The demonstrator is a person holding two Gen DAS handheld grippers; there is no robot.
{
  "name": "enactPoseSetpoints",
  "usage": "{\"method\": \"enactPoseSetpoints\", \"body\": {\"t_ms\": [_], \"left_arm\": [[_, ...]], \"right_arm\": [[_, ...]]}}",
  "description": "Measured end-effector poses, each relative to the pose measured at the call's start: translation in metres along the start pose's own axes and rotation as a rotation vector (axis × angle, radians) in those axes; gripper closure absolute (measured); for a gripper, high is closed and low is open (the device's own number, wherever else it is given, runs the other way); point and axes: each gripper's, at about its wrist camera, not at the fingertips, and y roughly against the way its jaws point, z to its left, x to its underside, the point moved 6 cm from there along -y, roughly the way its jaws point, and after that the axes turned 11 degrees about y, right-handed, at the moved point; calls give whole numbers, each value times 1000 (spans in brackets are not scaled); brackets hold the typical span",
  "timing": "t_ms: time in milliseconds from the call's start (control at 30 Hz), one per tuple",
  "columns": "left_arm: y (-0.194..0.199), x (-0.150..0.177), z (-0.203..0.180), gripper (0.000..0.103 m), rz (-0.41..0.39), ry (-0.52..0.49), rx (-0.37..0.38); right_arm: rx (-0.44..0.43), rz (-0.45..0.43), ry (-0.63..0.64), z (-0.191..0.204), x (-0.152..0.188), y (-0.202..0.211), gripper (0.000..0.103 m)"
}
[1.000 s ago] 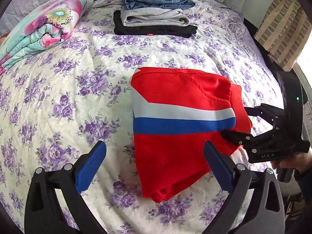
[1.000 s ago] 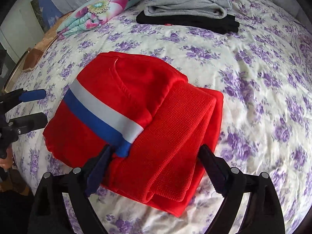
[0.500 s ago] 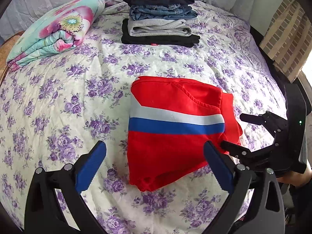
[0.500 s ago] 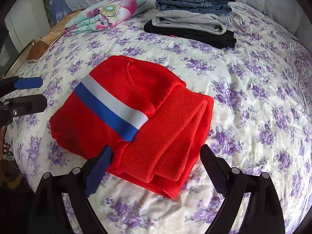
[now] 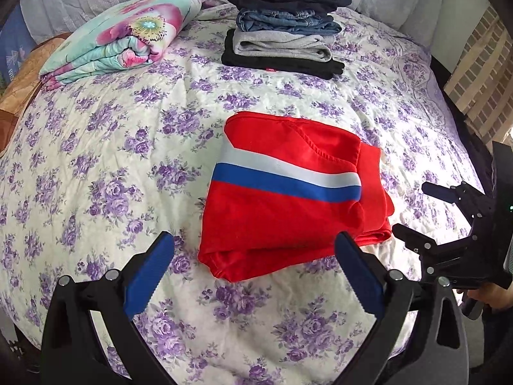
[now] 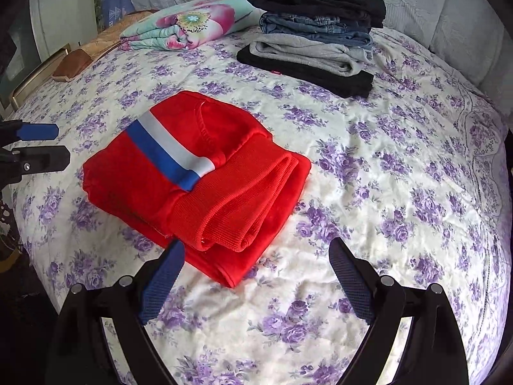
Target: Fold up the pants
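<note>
Both your grippers stand wide and empty, clear of the cloth: the left gripper just short of the pants' near edge, the right gripper likewise. Between them, mid-bed on the flowered bedspread, lie the red pants, folded into a thick packet, a white and blue stripe across the top, ribbed waistband rolled at one end. Beyond it sit a stack of folded clothes and a floral blanket.

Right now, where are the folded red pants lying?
The red pants lie folded on the flowered bedspread, near its front edge, in front of the stack of folded clothes; both claws are open and clear of them.
</note>
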Motion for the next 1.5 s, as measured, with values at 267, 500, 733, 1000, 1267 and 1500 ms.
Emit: {"method": "enactPoseSetpoints", "body": {"t_ms": [267,500,733,1000,1267,1500], "left_arm": [[-12,-17,-3,6,20,-31,35],[-29,-28,1,6,64,-36,81],[-64,-33,29,6,172,78,181],[-94,-32,44,6,258,123,224],[-115,-26,42,6,317,132,265],[-115,-22,46,6,322,140,301]], "right_arm": [[27,29,-40,-1,-1,-6,11],[-252,-90,-370,-31,8,9,11],[-672,-276,-939,-79,69,-2,11],[-743,-200,-908,-47,55,-35,15],[-820,-162,-917,-40,38,-69,15],[-964,-194,-914,-34,30,-66,24]]}}
